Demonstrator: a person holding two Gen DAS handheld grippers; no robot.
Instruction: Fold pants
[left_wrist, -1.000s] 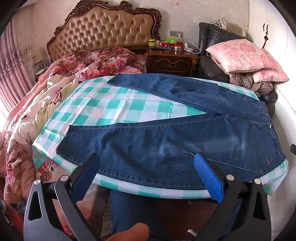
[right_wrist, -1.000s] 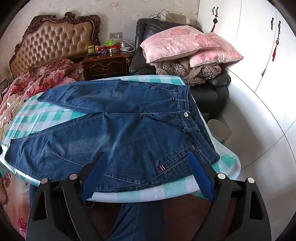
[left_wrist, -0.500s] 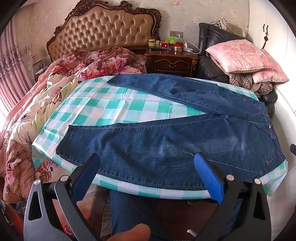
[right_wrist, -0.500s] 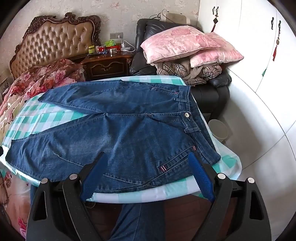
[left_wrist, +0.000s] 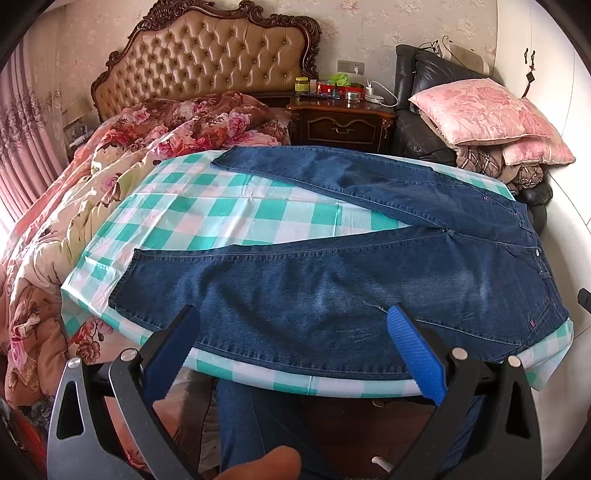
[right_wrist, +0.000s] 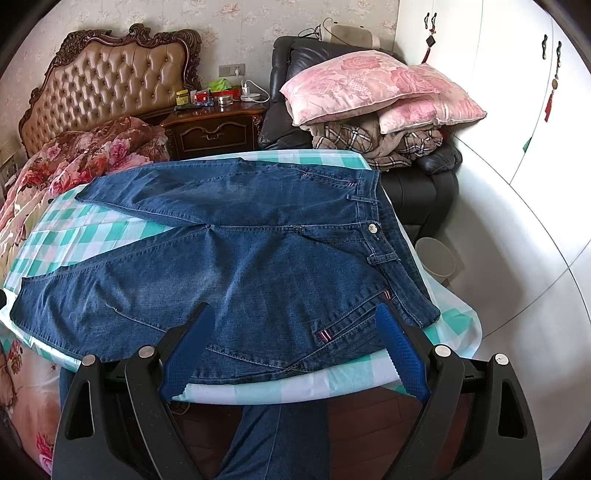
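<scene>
Blue jeans (left_wrist: 332, 288) lie flat on a table with a green-and-white checked cloth (left_wrist: 229, 218), legs spread apart toward the left, waistband at the right. In the right wrist view the jeans (right_wrist: 258, 266) show the button and pocket near the right edge. My left gripper (left_wrist: 291, 317) hovers open above the near leg at the table's front edge. My right gripper (right_wrist: 291, 314) is open too, above the hip and front pocket. Neither holds any cloth.
A bed with a floral quilt (left_wrist: 110, 177) and tufted headboard lies left. Behind stand a wooden nightstand (left_wrist: 340, 122) and a black armchair piled with pink pillows (right_wrist: 369, 88). A white bin (right_wrist: 436, 258) sits right of the table. A person's legs (right_wrist: 280, 435) are below.
Both grippers stay open and have drifted only slightly; the jeans have not moved.
</scene>
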